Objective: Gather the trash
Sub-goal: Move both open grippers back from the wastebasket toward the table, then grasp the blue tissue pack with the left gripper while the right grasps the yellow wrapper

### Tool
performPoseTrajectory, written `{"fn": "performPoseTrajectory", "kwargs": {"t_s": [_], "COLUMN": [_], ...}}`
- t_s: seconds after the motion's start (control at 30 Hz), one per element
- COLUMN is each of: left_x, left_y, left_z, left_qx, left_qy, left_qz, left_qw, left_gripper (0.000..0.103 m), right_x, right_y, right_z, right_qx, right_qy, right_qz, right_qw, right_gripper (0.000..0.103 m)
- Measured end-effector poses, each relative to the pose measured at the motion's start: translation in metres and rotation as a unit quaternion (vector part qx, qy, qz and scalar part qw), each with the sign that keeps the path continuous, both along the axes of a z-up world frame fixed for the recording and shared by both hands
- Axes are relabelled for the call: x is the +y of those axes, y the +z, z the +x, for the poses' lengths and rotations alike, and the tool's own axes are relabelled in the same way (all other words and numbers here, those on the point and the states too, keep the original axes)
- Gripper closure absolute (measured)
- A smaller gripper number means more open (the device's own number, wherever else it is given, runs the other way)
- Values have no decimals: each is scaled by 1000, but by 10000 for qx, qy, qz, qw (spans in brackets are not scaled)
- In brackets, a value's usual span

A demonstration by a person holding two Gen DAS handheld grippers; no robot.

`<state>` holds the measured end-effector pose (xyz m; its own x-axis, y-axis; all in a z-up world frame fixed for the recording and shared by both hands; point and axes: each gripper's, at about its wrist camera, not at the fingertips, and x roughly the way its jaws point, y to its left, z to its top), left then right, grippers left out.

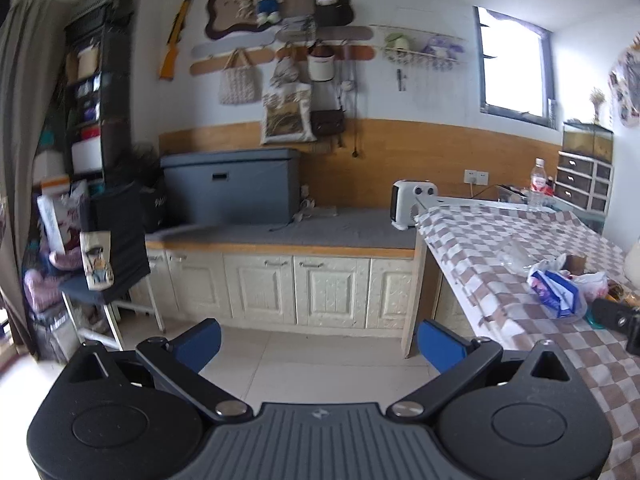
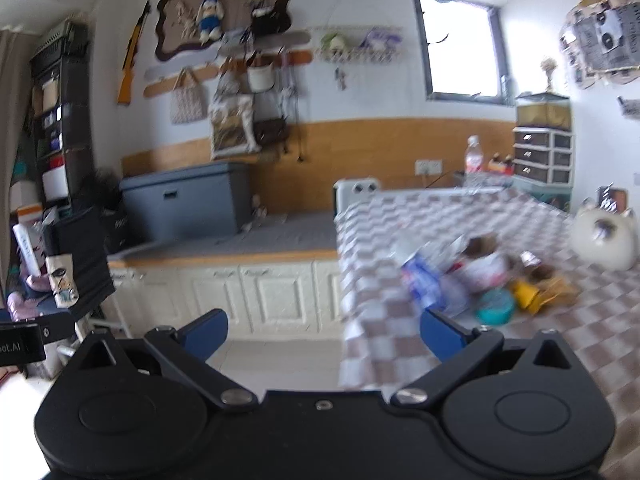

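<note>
Chair (image 1: 116,248): far left, dark fabric draped over the back, small illustrated bag hung on it; stands on the tiled floor beside the cabinets.
Grey storage box (image 1: 232,188): on the low cabinet top against the wood-panelled wall, bags hanging on hooks above it.
White heater (image 1: 412,204): on the same cabinet top, just beside the corner of the tabletop.
Left claw (image 1: 318,344): blue fingers spread wide, nothing between them; held above the floor, left of the tabletop edge, well apart from the trash.
Tabletop (image 1: 480,236): covered by a brown and white checked cloth, filling the right side of both views.
Water bottle (image 1: 538,180): upright at the far end of the tabletop, red label.
Right claw (image 2: 324,334): blue fingers spread wide, empty; right finger over the near edge of the tabletop, left finger over the floor.
Trash pile (image 2: 472,276): on the tabletop, near the right claw's right finger but not touching it; blurred in the right wrist view.
Blue and white wrapper (image 1: 556,292): crumpled, at the left edge of the pile, clear plastic around it.
Teal lid (image 2: 496,308): round, at the near side of the pile.
Yellow piece (image 2: 528,294): just right of the teal lid, brown scraps against it.
White round object (image 2: 604,236): right of the pile, apart from it; two small points on top.
</note>
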<state>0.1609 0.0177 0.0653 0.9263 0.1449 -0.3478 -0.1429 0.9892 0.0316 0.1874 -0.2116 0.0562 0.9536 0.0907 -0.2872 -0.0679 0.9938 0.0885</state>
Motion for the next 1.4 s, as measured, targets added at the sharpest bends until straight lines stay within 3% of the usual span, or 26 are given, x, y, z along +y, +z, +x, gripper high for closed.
{"fn": "performPoseTrajectory", "kwargs": {"t_s": [0.1,0.3,0.5,0.7,0.87,1.0,1.1,1.23,1.3,1.4], "left_x": [-22,-64,-116,-165,-193,-208,-214,-215,-218,-220], "left_y": [10,19,17,14,8,-1,-11,-28,-35,-44], "left_z": [4,22,48,85,125,160,186,216,227,240], "left_qx": [-135,-138,15,245,540,896,1161,1520,1649,1769], "left_qy": [-224,-1129,-1626,-1900,-2236,-2273,-2243,-2147,-2146,-2156], "left_qz": [-27,-463,-495,-530,-970,-1423,-1933,-2596,-2642,-2612], "left_qw": [9997,9924,9855,9800,9683,9592,9481,9292,9257,9241], "left_gripper": [0,0,0,0,0,0,0,2,10,14], "right_x": [-29,-96,-153,-193,-217,-232,-243,-262,-270,-280], "right_y": [8,11,0,-13,-17,-16,-17,-25,-32,-42], "right_z": [-4,-2,5,24,49,77,104,139,156,179], "right_qx": [-123,-134,-157,72,302,464,674,932,1100,1321], "right_qy": [-191,-572,-883,-741,-545,-422,-482,-636,-701,-593], "right_qz": [13,111,-132,-387,-339,-259,-222,-69,-32,-38], "right_qw": [9997,9982,9959,9965,9975,9977,9963,9936,9915,9894], "right_gripper": [0,0,0,0,2,13,20,21,21,21]}}
